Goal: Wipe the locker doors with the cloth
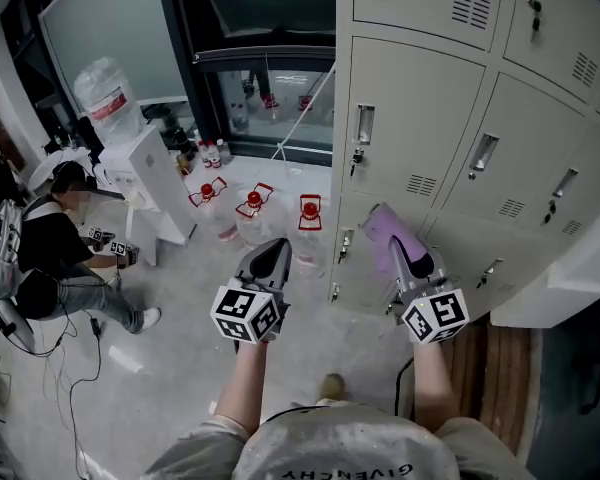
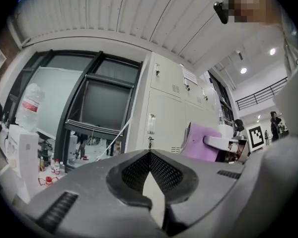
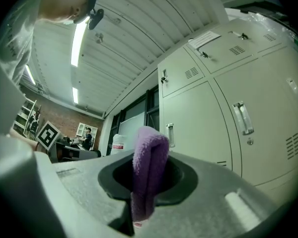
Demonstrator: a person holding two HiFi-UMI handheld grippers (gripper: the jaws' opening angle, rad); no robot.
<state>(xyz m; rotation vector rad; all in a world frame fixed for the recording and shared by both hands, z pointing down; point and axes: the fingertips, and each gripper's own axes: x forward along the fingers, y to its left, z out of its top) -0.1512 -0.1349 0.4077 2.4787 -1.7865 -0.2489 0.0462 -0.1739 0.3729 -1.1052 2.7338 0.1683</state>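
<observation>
Well, the right gripper (image 1: 408,256) is clamped on the folded purple cloth (image 1: 385,226), held near the lower locker doors (image 1: 430,138). The left gripper (image 2: 150,155) hangs closed and empty. Wiping seems about to start; next, I'd say, press the cloth flat against a door.

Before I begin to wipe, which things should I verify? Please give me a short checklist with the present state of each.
1. Cloth gripped by right tool: ok, jaws shut on it, folded.
2. Left tool free: ok, jaws together, nothing between.
3. Locker doors closed: ok, those in view sit flush.
4. Cloth touching a door: cannot tell; it is close in front of the lower row.
5. Door face smooth for wiping: not ok, handles and keys stick out.
6. Seated person out of the way: ok, well left of the lockers.
</observation>
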